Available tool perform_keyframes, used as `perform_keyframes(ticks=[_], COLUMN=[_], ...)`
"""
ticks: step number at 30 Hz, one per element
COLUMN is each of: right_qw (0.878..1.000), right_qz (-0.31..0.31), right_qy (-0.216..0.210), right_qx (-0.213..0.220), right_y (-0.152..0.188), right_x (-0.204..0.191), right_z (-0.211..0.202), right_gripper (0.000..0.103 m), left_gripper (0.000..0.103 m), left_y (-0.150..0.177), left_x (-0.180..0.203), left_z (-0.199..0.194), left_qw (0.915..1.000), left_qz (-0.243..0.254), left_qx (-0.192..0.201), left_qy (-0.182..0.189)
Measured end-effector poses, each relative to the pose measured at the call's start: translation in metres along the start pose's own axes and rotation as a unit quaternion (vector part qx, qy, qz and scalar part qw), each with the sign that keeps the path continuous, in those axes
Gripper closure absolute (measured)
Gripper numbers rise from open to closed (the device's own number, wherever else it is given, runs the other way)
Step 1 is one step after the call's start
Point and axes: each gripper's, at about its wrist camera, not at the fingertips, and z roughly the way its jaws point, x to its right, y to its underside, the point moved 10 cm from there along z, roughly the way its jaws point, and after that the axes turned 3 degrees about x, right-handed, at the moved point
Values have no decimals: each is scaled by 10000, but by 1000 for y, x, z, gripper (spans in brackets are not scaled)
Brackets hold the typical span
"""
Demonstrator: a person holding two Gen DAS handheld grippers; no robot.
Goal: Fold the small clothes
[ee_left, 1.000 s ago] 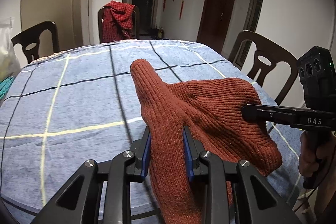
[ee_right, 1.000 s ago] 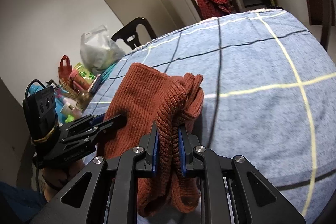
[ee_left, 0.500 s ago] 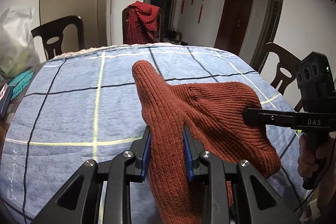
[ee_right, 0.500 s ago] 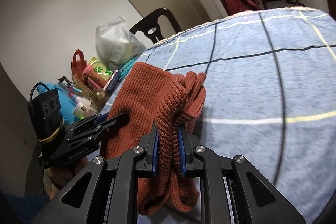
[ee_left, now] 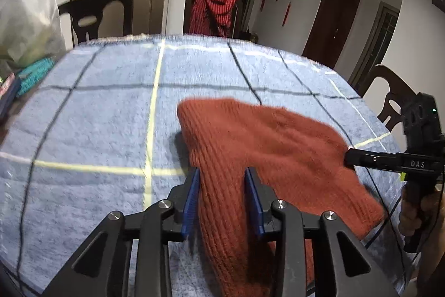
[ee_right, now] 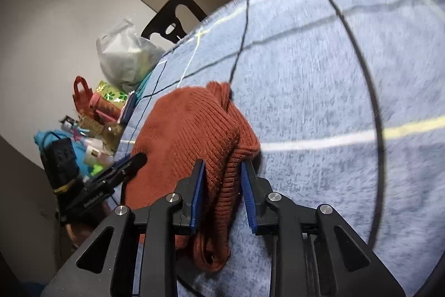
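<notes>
Here, going left to right: my left tool (ee_left: pixel 222 195) straddles one edge of the rust-red knitted garment (ee_left: pixel 267 141), which lies on the bench (ee_left: pixel 97 124) under its blue checked cloth. Its blue pads have just been opening; the knit sits between them, but the pads look eased off it, so I judge I am letting go rather than gripping. I held that edge, I think, to carry a fold across and lay it flat.

Further right, my right tool (ee_right: pixel 222 191) does the same at the garment's other edge (ee_right: pixel 189 135): its pads have also just been opening, with a bunched strip of knit lying loose between them. The pads stand clear on the right side.

Compared with a moment ago, the garment no longer stands up in a peak between the tools. It has sunk and spread low on the cloth, and both tools sit nearer the bench. A red checked cloth (ee_left: pixel 212 9) hangs on the far chair.
</notes>
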Motion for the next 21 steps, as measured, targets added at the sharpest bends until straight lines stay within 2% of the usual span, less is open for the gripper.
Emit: perform_keyframes(ticks=[3,5,9,11,13,17,21], right_qw=[9987,9974,9962,9961,9963,9928,9877], right_qz=[-361,-534,-650,-574,-575,-1041,-1516], right_qy=[223,328,574,643,627,597,377], right_qx=[299,344,-88,-186,-128,20,26], right_y=[-14,-20,-11,-7,-7,-2,21], right_x=[-12,-13,4,13,11,-15,-48], right_z=[-9,-3,30,38,30,7,-14], right_gripper=[77,77,83,83,83,83,83], left_gripper=[66,66,66,66,66,66,66], left_y=[-14,-17,-5,-3,-4,2,18], left_x=[5,7,5,1,-1,7,17], left_z=[-3,3,31,33,23,-7,-33], left_qw=[9998,9997,9995,9996,9998,9999,9998], left_qz=[72,154,192,86,10,52,113], left_qx=[182,176,-178,-211,-179,-39,7], left_qy=[-30,-70,-150,-136,-132,-94,-143])
